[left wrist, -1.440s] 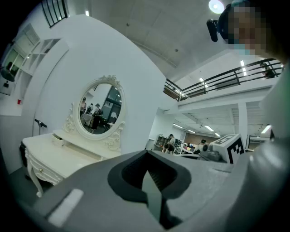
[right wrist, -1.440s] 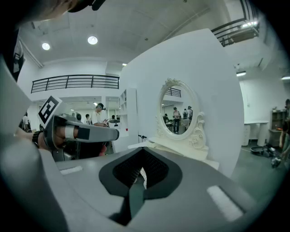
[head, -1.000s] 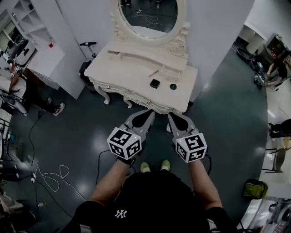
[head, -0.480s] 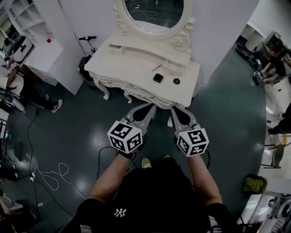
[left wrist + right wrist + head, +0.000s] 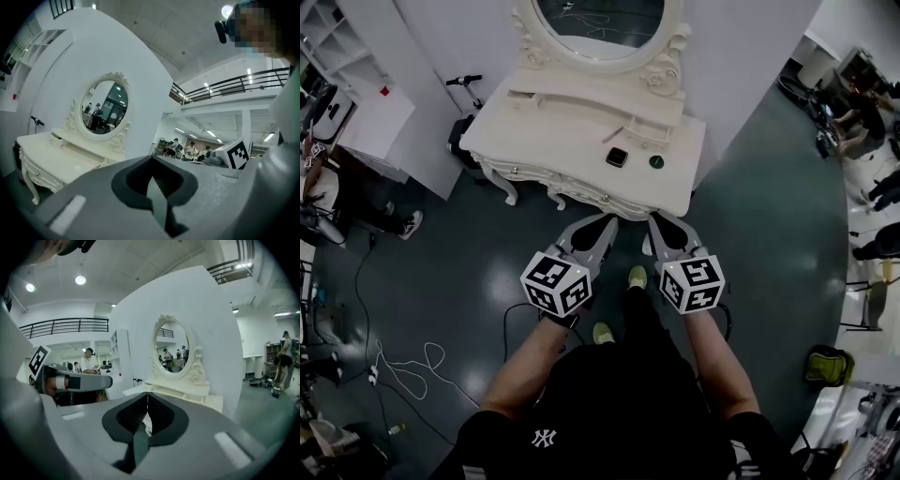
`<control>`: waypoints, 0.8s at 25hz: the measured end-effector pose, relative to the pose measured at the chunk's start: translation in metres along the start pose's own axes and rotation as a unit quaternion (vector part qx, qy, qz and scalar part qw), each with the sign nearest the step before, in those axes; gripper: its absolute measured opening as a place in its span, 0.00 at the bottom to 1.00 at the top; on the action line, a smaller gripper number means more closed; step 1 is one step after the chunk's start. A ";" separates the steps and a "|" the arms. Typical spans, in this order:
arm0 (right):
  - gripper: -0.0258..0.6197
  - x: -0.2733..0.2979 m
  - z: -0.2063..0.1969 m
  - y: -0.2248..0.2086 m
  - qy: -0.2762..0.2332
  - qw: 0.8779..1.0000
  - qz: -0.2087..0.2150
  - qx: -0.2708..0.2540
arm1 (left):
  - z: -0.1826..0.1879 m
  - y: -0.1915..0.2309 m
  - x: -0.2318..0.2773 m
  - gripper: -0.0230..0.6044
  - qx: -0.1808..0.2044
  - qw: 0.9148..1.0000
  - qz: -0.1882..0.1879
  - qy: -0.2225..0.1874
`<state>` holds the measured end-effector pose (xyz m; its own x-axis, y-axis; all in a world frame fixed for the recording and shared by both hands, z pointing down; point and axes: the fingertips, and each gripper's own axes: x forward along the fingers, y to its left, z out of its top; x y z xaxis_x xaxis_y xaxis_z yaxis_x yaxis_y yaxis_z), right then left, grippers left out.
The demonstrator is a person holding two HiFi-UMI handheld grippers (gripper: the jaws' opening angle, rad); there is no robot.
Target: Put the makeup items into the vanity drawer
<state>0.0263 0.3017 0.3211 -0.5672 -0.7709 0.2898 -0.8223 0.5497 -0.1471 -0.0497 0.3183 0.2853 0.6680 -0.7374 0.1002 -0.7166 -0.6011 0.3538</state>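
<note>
A white vanity (image 5: 544, 141) with an oval mirror (image 5: 598, 23) stands ahead of me. On its top lie a black square compact (image 5: 618, 157), a small round green item (image 5: 656, 161) and a thin pinkish stick (image 5: 612, 135). Its front drawers look closed. My left gripper (image 5: 606, 223) and right gripper (image 5: 659, 221) hang side by side just short of the vanity's front edge, both shut and empty. In the left gripper view the jaws (image 5: 151, 161) meet in front of the vanity (image 5: 51, 157). The right gripper (image 5: 147, 394) points at the mirror (image 5: 171, 352).
White walls flank the vanity. A scooter (image 5: 464, 84) leans at its left, and cables (image 5: 403, 361) trail over the dark floor. A person (image 5: 356, 192) sits at the left, others stand at the right (image 5: 862, 122). A chair (image 5: 862, 314) and a green bag (image 5: 827, 364) stand at the right.
The person has stepped forward: one shoe now shows between the two grippers. Both grippers have sunk a little and stay shut. The vanity sits slightly further left in the view.
</note>
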 end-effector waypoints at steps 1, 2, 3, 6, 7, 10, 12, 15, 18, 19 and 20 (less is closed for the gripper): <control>0.08 0.005 -0.004 -0.007 0.005 1.000 -0.001 0.002 | -0.002 0.004 0.006 0.04 0.001 1.000 0.001 0.000; 0.09 0.011 -0.007 -0.014 0.010 1.000 -0.003 0.004 | -0.003 0.008 0.012 0.04 0.001 1.000 0.002 0.000; 0.10 0.018 -0.011 -0.022 0.015 1.000 -0.004 0.005 | -0.004 0.013 0.019 0.04 0.001 1.000 0.004 0.000; 0.11 0.041 -0.019 -0.048 0.029 0.999 -0.008 0.011 | -0.005 0.030 0.042 0.04 0.001 1.000 0.008 0.000; 0.11 0.050 -0.020 -0.058 0.034 0.999 -0.009 0.013 | -0.005 0.036 0.052 0.04 0.002 1.000 0.010 0.001; 0.11 0.076 -0.027 -0.090 0.052 0.998 -0.016 0.017 | -0.007 0.054 0.083 0.04 0.002 1.000 0.015 0.007; 0.12 0.094 -0.034 -0.116 0.065 0.997 -0.020 0.024 | -0.012 0.063 0.107 0.04 0.003 1.000 0.017 0.013; 0.13 0.121 -0.043 -0.153 0.085 0.995 -0.025 0.036 | -0.019 0.077 0.143 0.04 0.003 1.000 0.018 0.022; 0.14 0.146 -0.055 -0.182 0.107 0.993 -0.021 0.040 | -0.026 0.090 0.174 0.04 0.001 0.999 0.027 0.030; 0.14 0.154 -0.060 -0.190 0.114 0.992 -0.020 0.042 | -0.028 0.094 0.183 0.04 0.001 0.999 0.030 0.033; 0.14 0.161 -0.065 -0.198 0.120 0.992 -0.020 0.045 | -0.031 0.098 0.191 0.04 0.001 0.999 0.032 0.037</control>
<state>0.1006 0.0900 0.4587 -0.5156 -0.6867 0.5124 -0.8508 0.4812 -0.2112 0.0142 0.1280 0.3680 0.6330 -0.7503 0.1910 -0.7592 -0.5531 0.3431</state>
